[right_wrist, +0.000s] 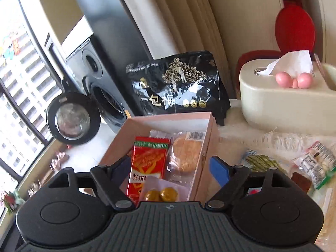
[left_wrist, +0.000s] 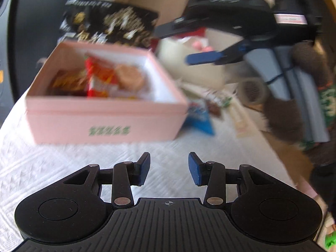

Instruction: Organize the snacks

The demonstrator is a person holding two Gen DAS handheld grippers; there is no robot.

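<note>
A pink box (left_wrist: pixel 105 124) stands on the white cloth and holds a red snack packet (left_wrist: pixel 98 77), a round wrapped biscuit (left_wrist: pixel 130 76) and a brown packet (left_wrist: pixel 67 82). My left gripper (left_wrist: pixel 169 169) is open and empty, low over the cloth in front of the box. My right gripper (right_wrist: pixel 170 168) is open and empty above the box (right_wrist: pixel 206 147), over the red packet (right_wrist: pixel 147 163), the biscuit (right_wrist: pixel 184 155) and a clear packet of yellow candies (right_wrist: pixel 161 193). It also shows in the left wrist view (left_wrist: pixel 189 44), beyond the box's right corner.
A black snack bag (right_wrist: pixel 178 84) leans behind the box. A cream tissue holder (right_wrist: pixel 283 100) stands at the right. Loose packets (right_wrist: pixel 317 163) lie right of the box, among them a blue one (left_wrist: pixel 199 115). A tape roll (left_wrist: pixel 252 90) lies further right. A speaker (right_wrist: pixel 100 79) stands at the left.
</note>
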